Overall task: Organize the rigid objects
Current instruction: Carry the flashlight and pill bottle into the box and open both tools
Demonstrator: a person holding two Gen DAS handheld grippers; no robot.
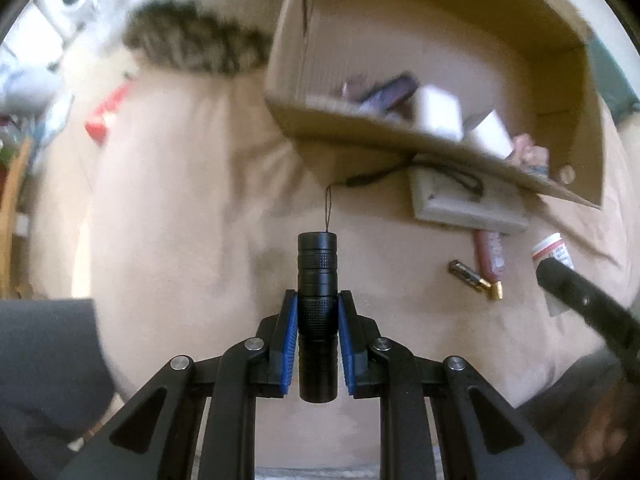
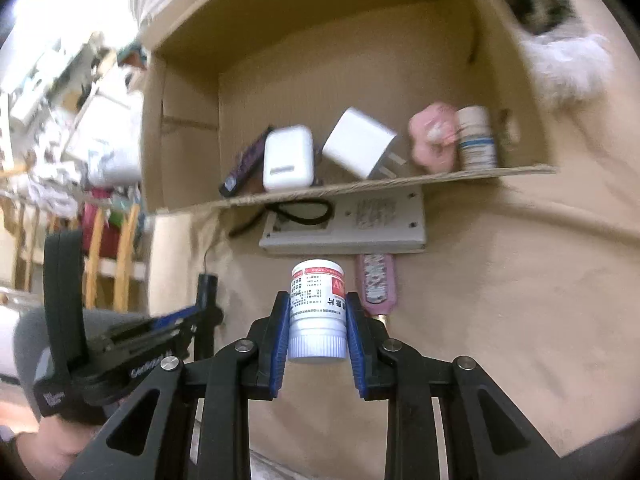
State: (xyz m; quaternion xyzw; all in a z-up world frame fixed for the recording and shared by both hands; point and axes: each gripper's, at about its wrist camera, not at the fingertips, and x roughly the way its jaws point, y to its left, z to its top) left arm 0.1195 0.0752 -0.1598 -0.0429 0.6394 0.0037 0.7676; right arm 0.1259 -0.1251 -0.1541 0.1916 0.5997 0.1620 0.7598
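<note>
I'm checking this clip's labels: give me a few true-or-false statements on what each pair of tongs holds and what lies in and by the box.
1. The left tongs are closed on a black flashlight. True.
2. The right tongs are empty. False: their pads clamp a white pill bottle.
3. The cardboard box is empty. False: it holds a white earbud case, a white charger plug and other items.
4. A flat white power strip lies just outside the box. True.
5. A pink patterned item lies on the beige surface beside the pill bottle. True.
</note>
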